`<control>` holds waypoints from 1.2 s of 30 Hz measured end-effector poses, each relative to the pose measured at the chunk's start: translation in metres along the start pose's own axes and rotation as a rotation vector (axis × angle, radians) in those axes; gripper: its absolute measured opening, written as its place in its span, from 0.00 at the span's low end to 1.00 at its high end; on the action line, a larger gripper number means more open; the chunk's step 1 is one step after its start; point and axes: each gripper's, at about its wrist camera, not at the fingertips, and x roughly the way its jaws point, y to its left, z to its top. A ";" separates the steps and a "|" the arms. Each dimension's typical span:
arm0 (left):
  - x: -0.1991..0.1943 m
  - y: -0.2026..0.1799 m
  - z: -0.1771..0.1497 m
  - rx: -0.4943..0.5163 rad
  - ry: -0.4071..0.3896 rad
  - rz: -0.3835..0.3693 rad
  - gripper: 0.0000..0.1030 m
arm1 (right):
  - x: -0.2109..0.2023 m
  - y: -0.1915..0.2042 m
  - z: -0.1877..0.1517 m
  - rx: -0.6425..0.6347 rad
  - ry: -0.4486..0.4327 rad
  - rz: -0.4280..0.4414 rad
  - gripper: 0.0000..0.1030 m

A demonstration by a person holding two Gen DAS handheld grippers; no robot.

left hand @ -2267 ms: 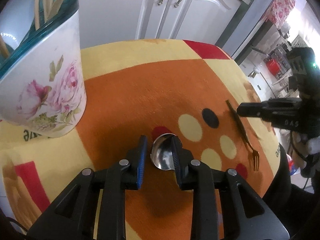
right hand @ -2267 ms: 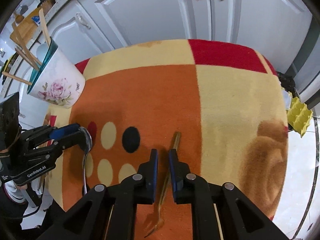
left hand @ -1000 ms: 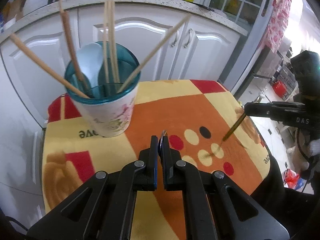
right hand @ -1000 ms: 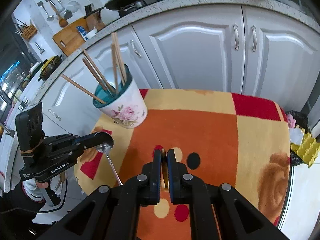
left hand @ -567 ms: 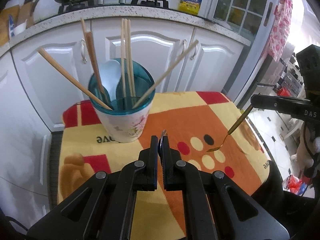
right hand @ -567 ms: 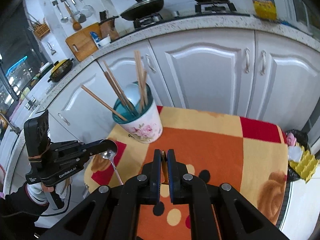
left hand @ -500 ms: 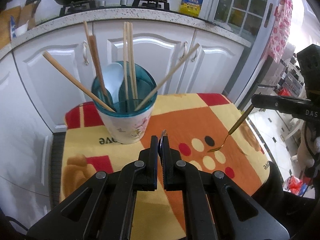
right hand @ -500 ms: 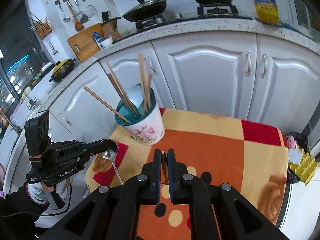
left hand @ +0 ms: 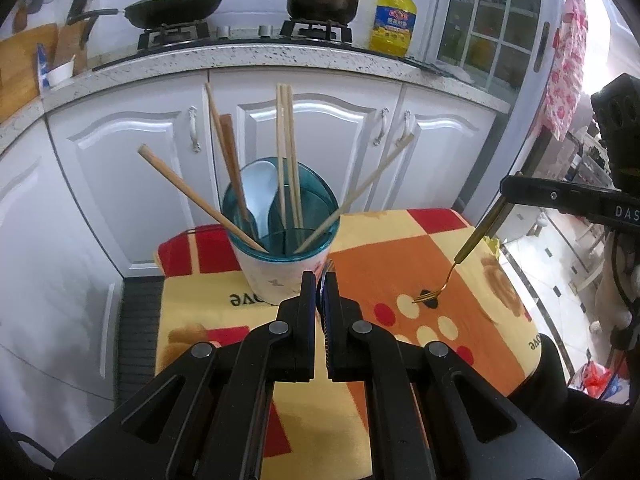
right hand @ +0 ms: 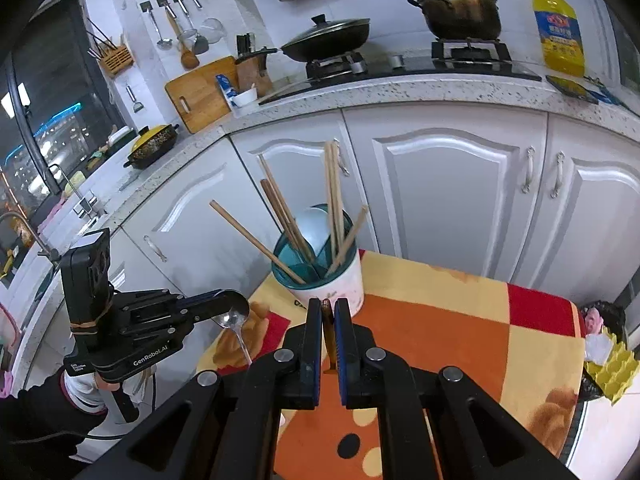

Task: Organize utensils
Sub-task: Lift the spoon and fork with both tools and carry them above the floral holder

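Here the left gripper (left hand: 320, 280) is clenching a metal spoon (right hand: 234, 322), its pads squeezed tight on the bowl. In the left wrist view only a thin sliver of the bowl is showing edge-on between the fingertips. In the right wrist view the bowl is sitting at the tip of that gripper (right hand: 230, 300) and the handle is hanging down from it, clear of the cloth, just off the left edge of the tabletop.

The right gripper (right hand: 328, 306) is likewise clamping a gold fork (left hand: 460, 258) by its handle. In its own view the handle end is poking up between the closed pads and running down between them. Seen from the left wrist, the fork is slanting down and leftward from that gripper (left hand: 505, 192), its tines hanging over the dotted patch of the cloth near the right edge of the tabletop; whether the tines are touching the cloth cannot be told.

A floral utensil cup (left hand: 276, 272) with a teal rim is standing upright on the orange, yellow and red cloth (left hand: 404, 248) near the far left corner of the tabletop. It is lying just ahead of the left fingertips and a little left of them, and ahead of the right fingertips too. Wooden chopsticks (left hand: 286, 152) and a white spoon (left hand: 258, 188) are leaning out of it.

A dark-sleeved hand (right hand: 86, 394) is gripping the left tool's handle.
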 end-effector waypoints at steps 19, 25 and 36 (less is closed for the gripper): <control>-0.047 0.033 0.081 -0.021 -0.195 0.212 0.02 | 0.014 0.020 0.059 -0.034 -0.060 0.035 0.05; -0.019 0.028 0.098 0.028 -0.234 0.343 0.02 | 0.036 0.022 0.089 -0.033 -0.078 0.027 0.05; 0.055 0.017 0.085 0.088 -0.185 0.420 0.02 | 0.119 -0.003 0.108 0.022 0.000 -0.019 0.05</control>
